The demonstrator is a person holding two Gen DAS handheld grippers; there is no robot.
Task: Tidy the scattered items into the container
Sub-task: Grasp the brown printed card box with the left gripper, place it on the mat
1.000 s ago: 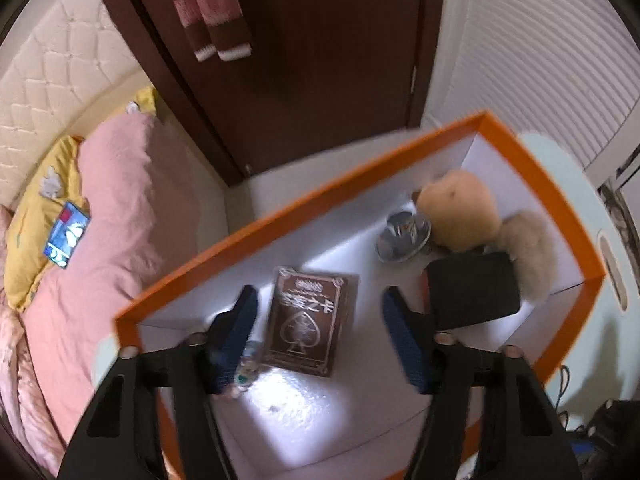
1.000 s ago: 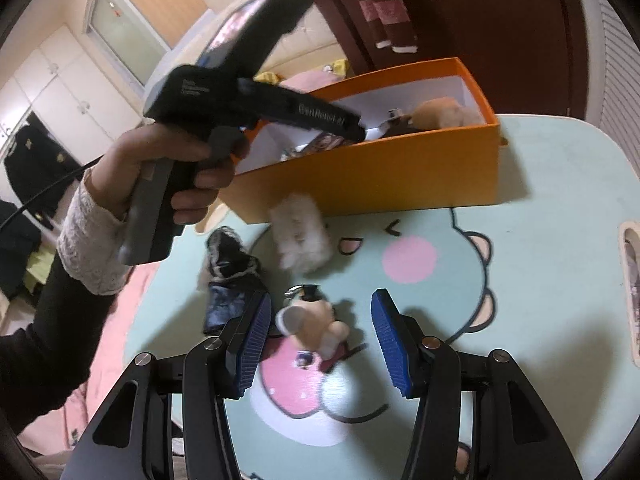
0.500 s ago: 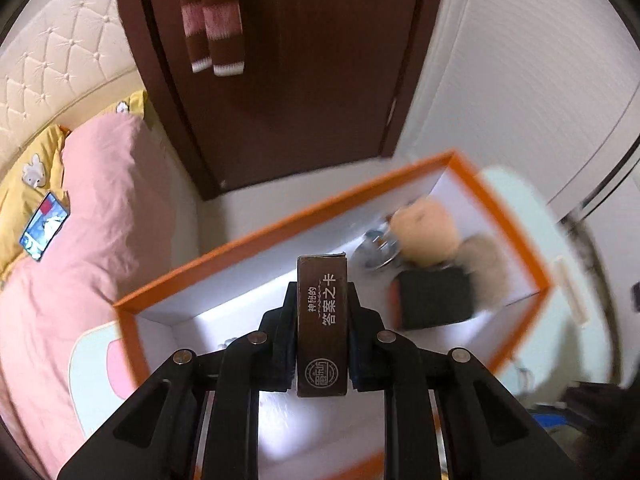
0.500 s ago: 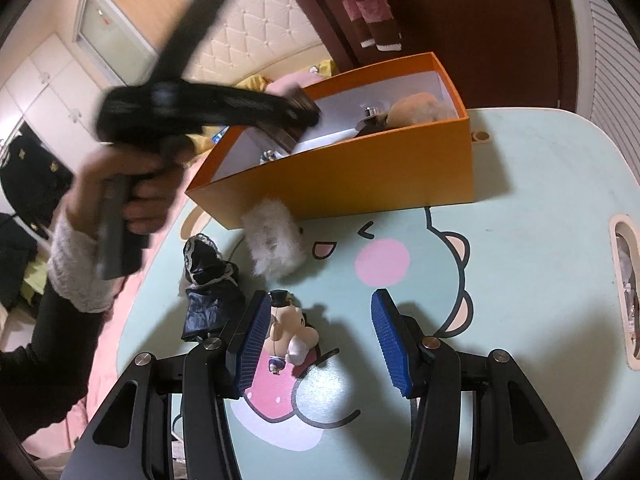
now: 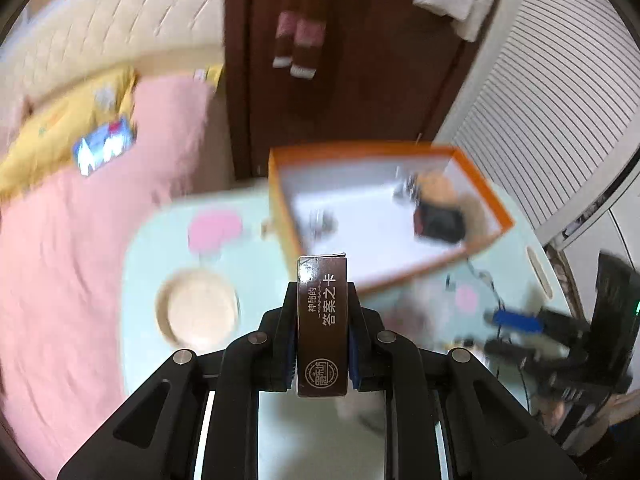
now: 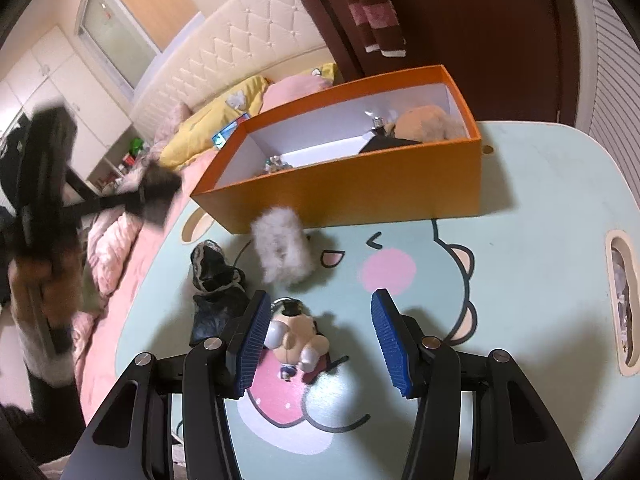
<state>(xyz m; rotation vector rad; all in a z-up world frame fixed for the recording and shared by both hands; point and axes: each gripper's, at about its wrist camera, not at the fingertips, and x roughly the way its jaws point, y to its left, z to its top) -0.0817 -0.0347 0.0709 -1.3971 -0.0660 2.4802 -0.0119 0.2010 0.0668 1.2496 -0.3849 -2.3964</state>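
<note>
From the left wrist, the left tool (image 5: 322,354) is clamped on a brown card box (image 5: 322,320) printed "答案之卡", above the desk (image 5: 152,248), outside the orange container (image 5: 486,196). From the right wrist, the right tool (image 6: 318,340) stands half open and empty over a small figurine (image 6: 296,338); the container (image 6: 360,196) holds a plush toy (image 6: 424,122).

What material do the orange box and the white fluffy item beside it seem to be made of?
Orange box: probably cardboard, matte, with thin straight walls, sharp folded corners and a white inside. White fluffy item: looks like faux fur or plush, with long loose fibres and a soft outline; real or synthetic cannot be told.
</note>
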